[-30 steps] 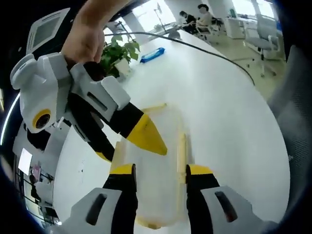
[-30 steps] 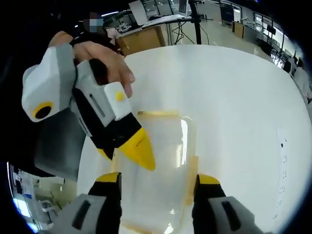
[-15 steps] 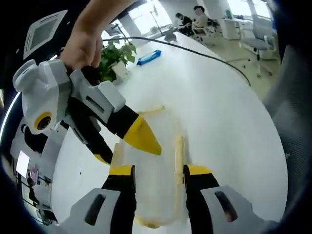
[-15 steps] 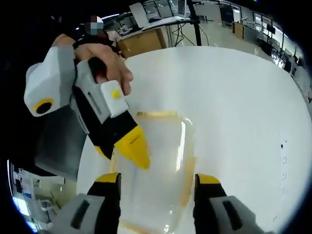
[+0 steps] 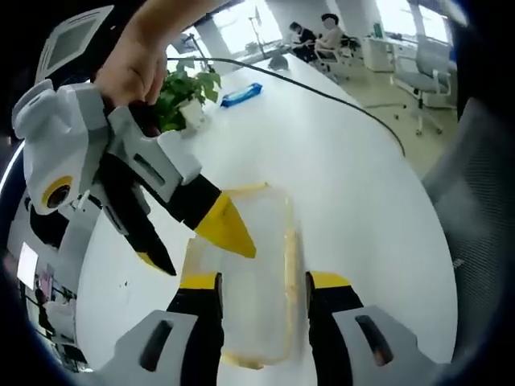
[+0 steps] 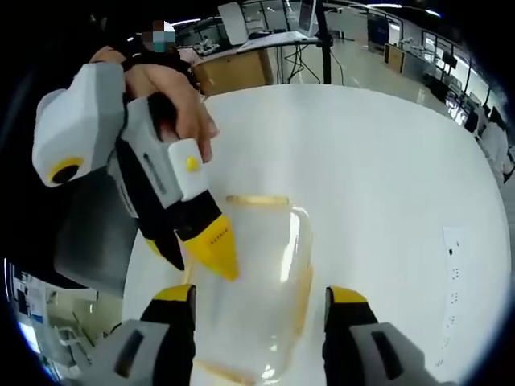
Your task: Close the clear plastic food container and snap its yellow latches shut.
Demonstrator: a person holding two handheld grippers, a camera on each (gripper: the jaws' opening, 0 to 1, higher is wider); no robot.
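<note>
Around you is a bright open office: in the left gripper view, people (image 5: 322,28) sit at desks far off beside white swivel chairs (image 5: 430,68), and in the right gripper view a wooden desk (image 6: 233,68) and a dark stand (image 6: 322,40) sit beyond the far edge. Your white worktop (image 5: 322,153) is broad, glossy and rounded, carrying a potted plant (image 5: 181,92), a blue packet (image 5: 240,94) and a black cable (image 5: 338,100) running across it toward the far end. A grey chair back (image 5: 475,185) rises at the near edge beside your left claw. The clear plastic food container (image 5: 245,273) lies flat on the worktop directly ahead of both claws, its lid down and yellow latches (image 5: 288,265) along its sides; whether they are snapped you cannot tell. Your left claw (image 5: 263,285) has its jaws apart, straddling the near end of the container. Your right claw (image 6: 261,299) is likewise spread wide, jaws on either side of the container, clamped on nothing. In each view the other claw reaches in from the side with a yellow tip over the container's lid; contact is unclear.
</note>
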